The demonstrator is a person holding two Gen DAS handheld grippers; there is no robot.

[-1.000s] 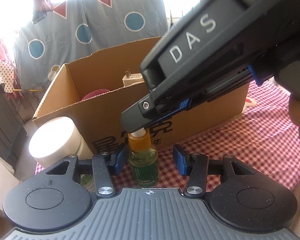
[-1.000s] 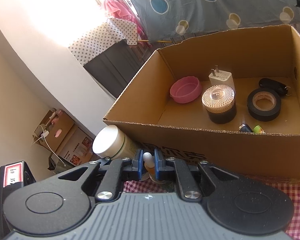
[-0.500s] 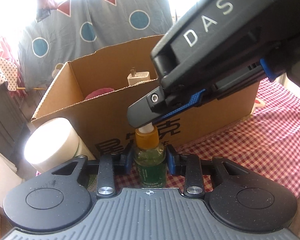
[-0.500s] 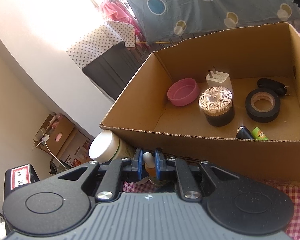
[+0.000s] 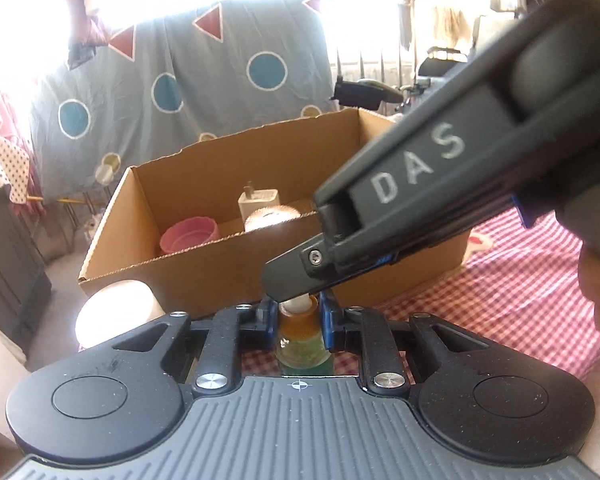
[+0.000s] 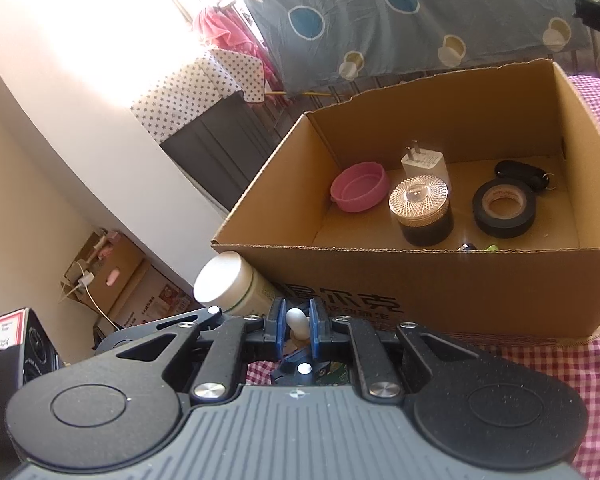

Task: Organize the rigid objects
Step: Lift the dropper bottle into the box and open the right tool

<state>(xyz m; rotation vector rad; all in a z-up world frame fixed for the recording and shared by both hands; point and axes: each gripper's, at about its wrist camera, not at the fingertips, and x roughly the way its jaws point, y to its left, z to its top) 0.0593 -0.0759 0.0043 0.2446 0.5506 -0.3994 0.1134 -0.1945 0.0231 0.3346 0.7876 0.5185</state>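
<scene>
A small dropper bottle (image 5: 302,334) with green liquid, orange collar and white rubber bulb stands on the checked cloth before the cardboard box (image 5: 220,276). My left gripper (image 5: 296,320) is shut on the bottle's neck. My right gripper (image 6: 296,326) is shut on the white bulb (image 6: 296,322); it reaches in from the upper right in the left wrist view (image 5: 296,284). The box (image 6: 420,280) holds a pink lid (image 6: 358,192), a white charger (image 6: 424,162), a black jar (image 6: 420,210), a tape roll (image 6: 504,208) and a key fob (image 6: 520,172).
A white-lidded jar (image 6: 228,288) stands left of the bottle, against the box front; it also shows in the left wrist view (image 5: 114,312). Red checked cloth (image 5: 500,300) covers the table to the right. The table edge drops off at the left.
My left gripper has closed from open onto the bottle's neck. The right gripper has stayed shut on the bulb, and both views have risen, showing more of the box interior.
</scene>
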